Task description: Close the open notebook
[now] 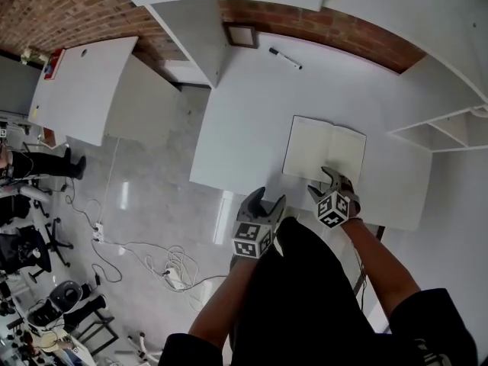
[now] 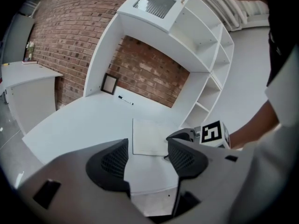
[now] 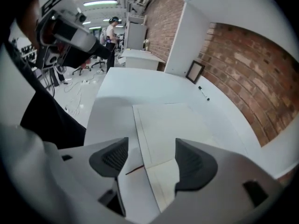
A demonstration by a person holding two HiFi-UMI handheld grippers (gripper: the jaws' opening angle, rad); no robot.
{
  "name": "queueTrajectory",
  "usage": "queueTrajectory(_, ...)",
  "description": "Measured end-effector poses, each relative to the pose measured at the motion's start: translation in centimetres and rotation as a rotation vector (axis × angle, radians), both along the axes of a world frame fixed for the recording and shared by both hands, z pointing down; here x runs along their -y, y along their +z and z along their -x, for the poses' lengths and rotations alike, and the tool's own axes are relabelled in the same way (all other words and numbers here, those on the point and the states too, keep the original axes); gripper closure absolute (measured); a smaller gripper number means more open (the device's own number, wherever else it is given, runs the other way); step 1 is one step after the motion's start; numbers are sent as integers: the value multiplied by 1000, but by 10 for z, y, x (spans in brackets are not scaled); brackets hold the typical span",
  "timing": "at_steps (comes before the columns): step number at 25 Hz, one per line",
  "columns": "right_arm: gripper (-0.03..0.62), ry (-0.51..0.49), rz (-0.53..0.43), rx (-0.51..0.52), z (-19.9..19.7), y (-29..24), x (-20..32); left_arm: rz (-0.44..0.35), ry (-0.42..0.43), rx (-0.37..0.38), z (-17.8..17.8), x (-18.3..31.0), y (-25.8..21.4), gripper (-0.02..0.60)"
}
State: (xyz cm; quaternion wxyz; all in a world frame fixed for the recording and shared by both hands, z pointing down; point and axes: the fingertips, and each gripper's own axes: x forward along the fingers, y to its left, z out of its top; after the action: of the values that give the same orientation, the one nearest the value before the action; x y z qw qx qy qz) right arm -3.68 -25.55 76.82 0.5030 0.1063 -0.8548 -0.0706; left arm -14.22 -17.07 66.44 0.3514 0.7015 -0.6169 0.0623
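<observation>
The open notebook (image 1: 324, 152) lies flat on the white table (image 1: 252, 113), blank cream pages up, near the front edge. My right gripper (image 1: 330, 178) is open at the notebook's near edge by the spine. In the right gripper view its jaws straddle the near edge of the notebook (image 3: 168, 122), and a thin red ribbon (image 3: 133, 170) pokes out between them. My left gripper (image 1: 267, 201) is open and holds nothing, just off the table's front edge to the left of the notebook. The left gripper view shows the notebook (image 2: 149, 136) ahead.
A black marker (image 1: 285, 59) lies at the back of the table, with a small picture frame (image 1: 240, 35) leaning on the brick wall. White shelves (image 1: 450, 132) stand to the right. Cables (image 1: 145, 258) trail on the floor at left.
</observation>
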Motion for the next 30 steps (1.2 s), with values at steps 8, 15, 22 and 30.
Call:
queueTrajectory(8, 289, -103, -14, -32, 16, 20, 6, 3, -20, -13, 6, 3, 11, 328)
queueTrajectory(15, 292, -136, 36, -11, 20, 24, 5, 23, -1, -20, 7, 4, 20, 328)
queueTrajectory(22, 411, -167, -35, 42, 20, 23, -1, 25, 54, 5, -3, 18, 22, 330)
queueTrajectory(30, 502, -153, -13, 85, 21, 26, -8, 73, 64, -35, -11, 26, 47, 328)
